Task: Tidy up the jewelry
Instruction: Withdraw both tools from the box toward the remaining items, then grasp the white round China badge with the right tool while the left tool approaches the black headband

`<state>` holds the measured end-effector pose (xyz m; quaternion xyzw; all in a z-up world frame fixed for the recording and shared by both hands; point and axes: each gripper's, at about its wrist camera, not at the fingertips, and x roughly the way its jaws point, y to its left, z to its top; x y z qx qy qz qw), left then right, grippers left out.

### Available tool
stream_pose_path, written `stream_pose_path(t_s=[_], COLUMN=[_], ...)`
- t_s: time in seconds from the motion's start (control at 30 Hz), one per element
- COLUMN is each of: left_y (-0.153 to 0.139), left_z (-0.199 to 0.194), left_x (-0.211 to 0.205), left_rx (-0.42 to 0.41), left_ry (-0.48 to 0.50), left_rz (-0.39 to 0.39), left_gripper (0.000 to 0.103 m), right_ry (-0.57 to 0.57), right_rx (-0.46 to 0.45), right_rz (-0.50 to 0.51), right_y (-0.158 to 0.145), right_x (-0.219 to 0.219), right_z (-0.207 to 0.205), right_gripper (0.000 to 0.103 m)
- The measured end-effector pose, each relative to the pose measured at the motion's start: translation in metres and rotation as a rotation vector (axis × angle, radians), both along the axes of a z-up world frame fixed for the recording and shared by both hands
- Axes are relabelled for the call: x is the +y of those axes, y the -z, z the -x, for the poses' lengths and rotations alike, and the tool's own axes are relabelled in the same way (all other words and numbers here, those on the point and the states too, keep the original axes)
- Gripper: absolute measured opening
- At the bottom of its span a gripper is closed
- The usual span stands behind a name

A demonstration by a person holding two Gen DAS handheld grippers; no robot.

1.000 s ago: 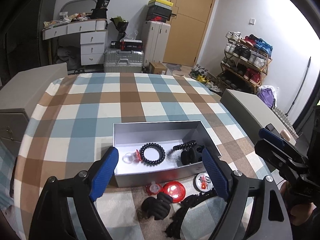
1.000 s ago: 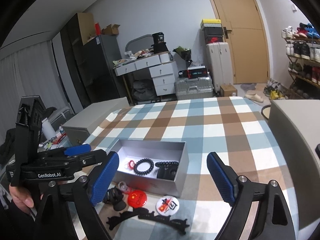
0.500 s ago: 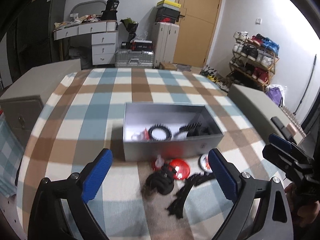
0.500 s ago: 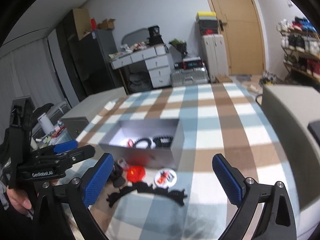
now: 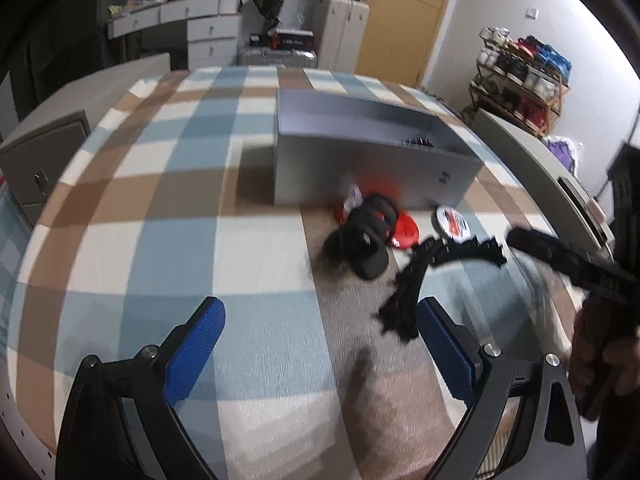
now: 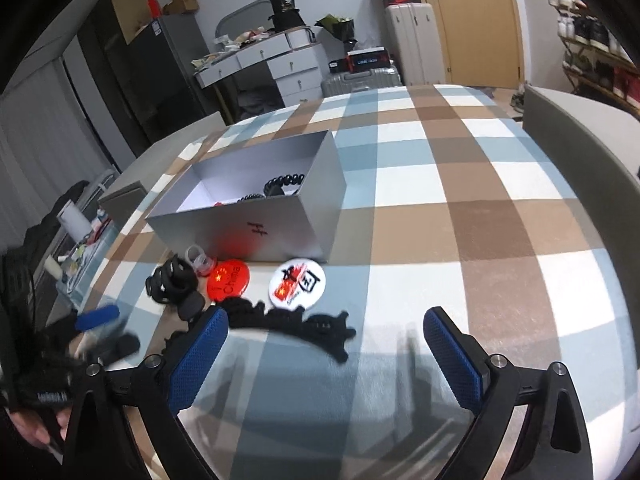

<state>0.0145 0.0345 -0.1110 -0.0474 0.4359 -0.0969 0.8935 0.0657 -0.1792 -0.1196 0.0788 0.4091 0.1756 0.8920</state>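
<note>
A silver box (image 6: 280, 220) (image 5: 360, 176) stands on the checked tablecloth with black bead bracelets (image 6: 280, 184) inside. In front of it lie a black hair claw (image 6: 176, 284) (image 5: 366, 240), a red badge (image 6: 229, 280) (image 5: 406, 232), a white badge (image 6: 296, 282) (image 5: 452, 220), a clear and red ring (image 6: 198, 258) and a black toothed headband (image 6: 296, 322) (image 5: 424, 272). My left gripper (image 5: 320, 344) is open and empty, low over the cloth, left of the headband. My right gripper (image 6: 326, 344) is open and empty, just above the headband.
Grey cabinets (image 5: 44, 152) (image 6: 580, 136) flank the table on both sides. Behind are a white drawer desk (image 6: 276, 68), suitcases (image 6: 412, 40), a wooden door (image 6: 476, 20) and a shoe rack (image 5: 520, 80).
Both grippers have dropped lower and closer to the items in front of the box. The left view has swung left, so the box sits further right. Both stay open.
</note>
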Motion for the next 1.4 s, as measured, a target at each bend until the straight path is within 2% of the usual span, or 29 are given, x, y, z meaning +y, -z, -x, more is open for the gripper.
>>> stream_pose_path(t_s=[0.07, 0.2, 0.4, 0.53, 0.6, 0.7, 0.77, 0.87, 1.03, 1.23, 1.4], left_y=[0.001, 0.002, 0.004, 0.005, 0.006, 0.005, 0.003, 0.001, 0.000, 0.000, 0.001], left_z=[0.001, 0.002, -0.002, -0.006, -0.009, -0.012, -0.014, -0.016, -0.024, -0.029, -0.035], left_x=[0.001, 0.000, 0.003, 0.007, 0.009, 0.011, 0.012, 0.011, 0.009, 0.002, -0.002], left_rx=[0.005, 0.000, 0.002, 0.009, 0.014, 0.018, 0.018, 0.015, 0.015, 0.027, 0.033], left_ry=[0.002, 0.004, 0.006, -0.002, -0.008, -0.016, -0.017, -0.014, -0.013, 0.009, 0.022], left_rz=[0.008, 0.002, 0.006, 0.013, 0.017, 0.024, 0.024, 0.023, 0.019, 0.020, 0.015], left_gripper=[0.094, 0.094, 0.094, 0.094, 0.094, 0.094, 0.094, 0.094, 0.094, 0.094, 0.094], right_ry=[-0.013, -0.039, -0.073, -0.084, -0.090, -0.118, -0.135, -0.145, -0.139, -0.123, -0.130], right_rx=[0.009, 0.020, 0.044, 0.033, 0.028, 0.014, 0.007, 0.001, 0.001, -0.044, -0.055], right_rz=[-0.003, 0.022, 0.085, 0.138, 0.177, 0.244, 0.266, 0.292, 0.233, 0.159, 0.134], right_y=[0.001, 0.005, 0.015, 0.015, 0.015, 0.016, 0.016, 0.016, 0.015, 0.006, 0.004], right_x=[0.004, 0.017, 0.034, 0.042, 0.047, 0.058, 0.063, 0.067, 0.058, 0.046, 0.044], right_z=[-0.008, -0.022, -0.033, -0.033, -0.033, -0.031, -0.030, -0.027, -0.027, -0.021, -0.017], right_gripper=[0.091, 0.090, 0.081, 0.066, 0.064, 0.056, 0.042, 0.042, 0.042, 0.042, 0.042])
